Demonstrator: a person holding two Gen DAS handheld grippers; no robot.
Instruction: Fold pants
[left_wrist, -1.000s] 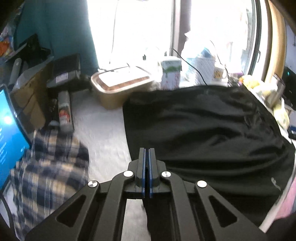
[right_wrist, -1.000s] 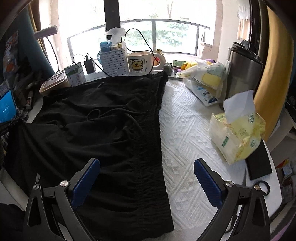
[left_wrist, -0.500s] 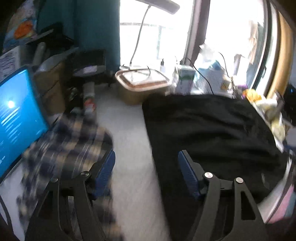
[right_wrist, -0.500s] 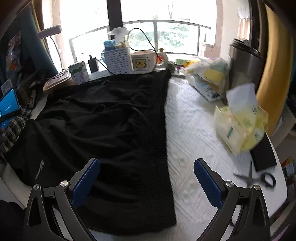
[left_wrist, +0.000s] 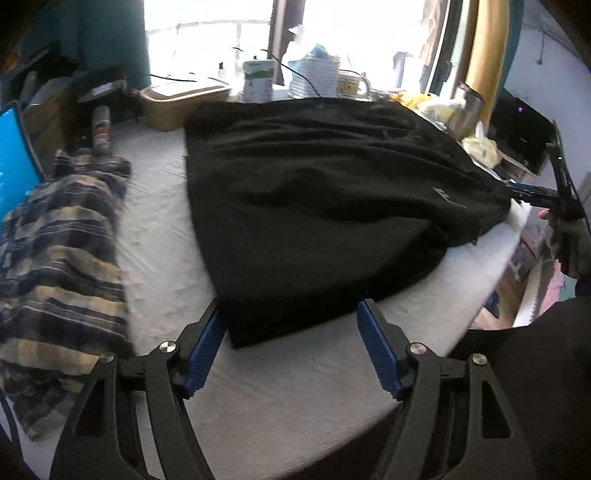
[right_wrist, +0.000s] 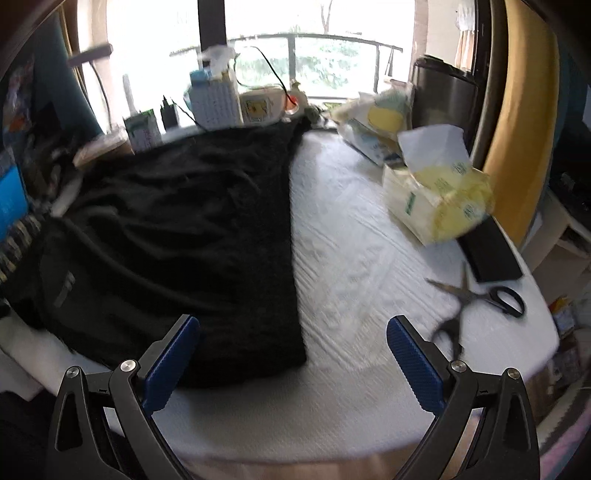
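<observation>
The black pants (left_wrist: 314, 192) lie spread flat on the white textured table cover (left_wrist: 159, 236). My left gripper (left_wrist: 291, 347) hovers at their near left corner with its jaws opening; the corner's edge lies between the blue pads (left_wrist: 203, 350), which do not press on it. In the right wrist view the pants (right_wrist: 184, 229) fill the left half. My right gripper (right_wrist: 291, 362) stands wide open just above their near right corner, gripping nothing. In the left wrist view, the right gripper (left_wrist: 532, 194) and the hand holding it show at the pants' far right edge.
A plaid cloth (left_wrist: 62, 258) lies left of the pants beside a blue screen (left_wrist: 11, 166). A yellow tissue pack (right_wrist: 439, 199), a flat black item (right_wrist: 491, 254) and scissors (right_wrist: 480, 295) sit on the right. A tan box (left_wrist: 181, 103), basket (right_wrist: 214, 99) and mug (right_wrist: 258, 107) line the window side.
My left gripper went from shut to open and swung toward the pants' near left corner. My right gripper shifted slightly nearer the near right corner; the scissors came into its view.
</observation>
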